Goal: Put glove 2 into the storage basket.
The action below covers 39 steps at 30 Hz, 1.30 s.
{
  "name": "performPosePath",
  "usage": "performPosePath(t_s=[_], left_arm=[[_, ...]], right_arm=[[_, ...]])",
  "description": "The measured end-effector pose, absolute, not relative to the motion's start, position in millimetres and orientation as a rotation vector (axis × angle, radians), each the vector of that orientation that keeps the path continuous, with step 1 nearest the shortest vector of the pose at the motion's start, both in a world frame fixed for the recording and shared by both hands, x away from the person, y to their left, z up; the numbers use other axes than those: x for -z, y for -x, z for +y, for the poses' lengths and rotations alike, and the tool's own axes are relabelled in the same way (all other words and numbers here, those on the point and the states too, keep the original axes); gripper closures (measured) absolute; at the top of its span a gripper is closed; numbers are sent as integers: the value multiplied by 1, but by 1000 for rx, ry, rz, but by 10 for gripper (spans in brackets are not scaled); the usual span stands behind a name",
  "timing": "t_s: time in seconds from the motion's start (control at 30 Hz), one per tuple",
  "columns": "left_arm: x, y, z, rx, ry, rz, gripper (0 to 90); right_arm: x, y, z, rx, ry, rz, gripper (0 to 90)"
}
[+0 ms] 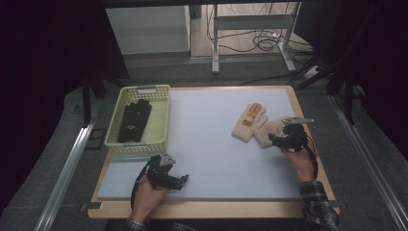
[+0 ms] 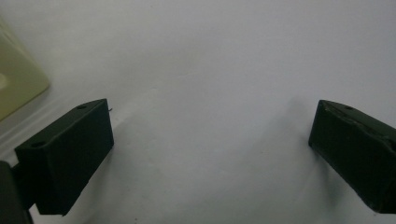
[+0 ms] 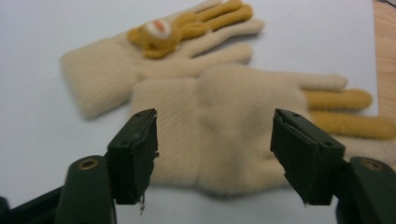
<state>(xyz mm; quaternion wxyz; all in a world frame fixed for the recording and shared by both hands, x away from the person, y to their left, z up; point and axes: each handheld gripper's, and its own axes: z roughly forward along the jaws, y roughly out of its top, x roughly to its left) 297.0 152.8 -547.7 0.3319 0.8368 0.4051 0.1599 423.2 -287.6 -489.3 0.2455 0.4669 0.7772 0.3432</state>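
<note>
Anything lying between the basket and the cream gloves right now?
Nothing: in the high view, bare grey mat separates the basket from the cream gloves.

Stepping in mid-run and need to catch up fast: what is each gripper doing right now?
Left gripper: open, nothing between its jaws, over the bare mat.
Right gripper: open, holding nothing, jaws either side of the nearer cream glove.

Two cream knit gloves (image 1: 257, 126) lie flat and overlapping, well right of the basket (image 1: 141, 118). The farther one shows an orange animal patch; the nearer glove (image 3: 233, 135) has mustard-yellow fingers.
</note>
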Motion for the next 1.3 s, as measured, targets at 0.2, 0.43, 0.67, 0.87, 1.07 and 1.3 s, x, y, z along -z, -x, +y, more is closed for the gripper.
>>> performPosePath(t_s=[0.2,0.43,0.67,0.87,1.07,1.3], left_arm=[[550,-303,157,-373,-2177,1057,0],[550,-306,159,-373,-2176,1054,0],[550,-307,160,-360,-2170,1059,0],[550,-307,160,-362,-2173,1055,0],[551,-307,160,-362,-2167,1059,0],[551,-306,160,-364,-2164,1061,1]], right_arm=[[496,-447,-287,-904,-1315,2092,246],[511,-465,-285,-823,-1348,2102,243],[516,-465,-288,-842,-1376,2143,526],[513,-462,-293,-865,-1405,2147,731],[505,-452,-305,-938,-1402,2145,820],[484,-436,-307,-1006,-1323,2183,821]])
